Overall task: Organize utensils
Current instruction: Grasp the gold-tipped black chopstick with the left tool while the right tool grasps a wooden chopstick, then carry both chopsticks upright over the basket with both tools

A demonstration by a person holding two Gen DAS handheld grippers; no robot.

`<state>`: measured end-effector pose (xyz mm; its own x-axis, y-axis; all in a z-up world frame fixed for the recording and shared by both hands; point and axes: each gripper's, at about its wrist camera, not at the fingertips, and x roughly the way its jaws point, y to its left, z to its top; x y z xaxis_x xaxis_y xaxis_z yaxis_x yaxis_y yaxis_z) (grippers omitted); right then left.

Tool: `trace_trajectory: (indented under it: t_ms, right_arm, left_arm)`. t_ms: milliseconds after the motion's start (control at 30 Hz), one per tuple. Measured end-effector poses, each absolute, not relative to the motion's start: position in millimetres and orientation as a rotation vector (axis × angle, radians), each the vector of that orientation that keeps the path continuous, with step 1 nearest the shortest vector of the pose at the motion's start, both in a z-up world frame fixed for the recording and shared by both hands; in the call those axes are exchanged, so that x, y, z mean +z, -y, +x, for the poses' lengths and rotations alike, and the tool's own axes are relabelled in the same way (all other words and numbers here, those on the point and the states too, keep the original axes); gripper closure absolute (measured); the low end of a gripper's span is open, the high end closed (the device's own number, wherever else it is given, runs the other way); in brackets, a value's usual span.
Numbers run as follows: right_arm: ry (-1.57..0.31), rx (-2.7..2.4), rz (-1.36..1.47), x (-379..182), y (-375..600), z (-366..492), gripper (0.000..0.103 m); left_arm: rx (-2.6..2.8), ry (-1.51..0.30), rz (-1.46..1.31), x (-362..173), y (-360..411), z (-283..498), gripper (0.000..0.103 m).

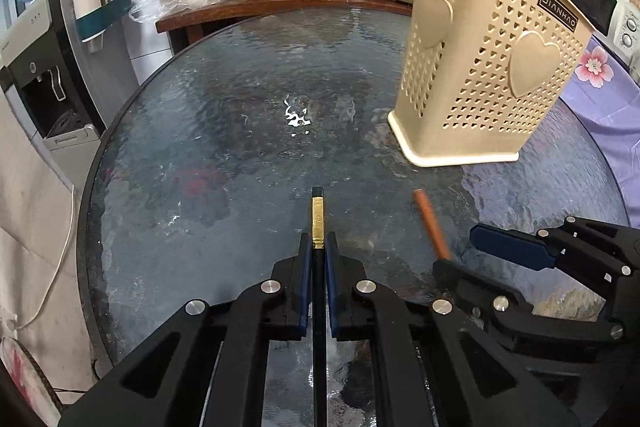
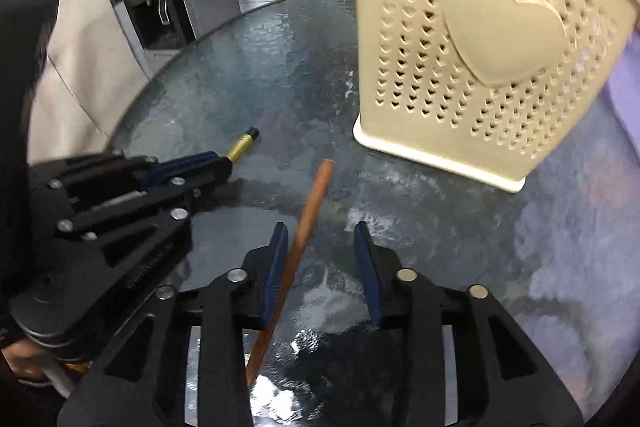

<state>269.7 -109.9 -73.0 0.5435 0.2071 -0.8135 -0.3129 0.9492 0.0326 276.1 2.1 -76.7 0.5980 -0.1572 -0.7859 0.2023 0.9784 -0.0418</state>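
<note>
Black chopstick (image 1: 318,215) clamped in left tongs (image 1: 319,247). Brown chopstick (image 2: 308,211) between spread right tongs (image 2: 322,239), ungripped. Next: closure needed, then lift to holder (image 2: 472,67) at 1 o'clock.

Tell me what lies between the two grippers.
The brown chopstick lies between left gripper and right gripper, seen in the left wrist view.
</note>
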Motion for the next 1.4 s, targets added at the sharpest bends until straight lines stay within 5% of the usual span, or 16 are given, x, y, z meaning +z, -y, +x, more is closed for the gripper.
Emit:
trace_trajectory:
  t_ms: [300,1400]
  right_arm:
    - [-0.955,0.356,-0.087,-75.6,108.1,276.6,0.095]
    - [-0.550,0.497,0.207,77.2,264.2,193.4,0.096]
  left_arm:
    - [-0.206,-0.904,0.052,-76.3,5.6,268.8,0.096]
    - [-0.415,-0.569,0.086,65.5,80.4,204.8,0.096]
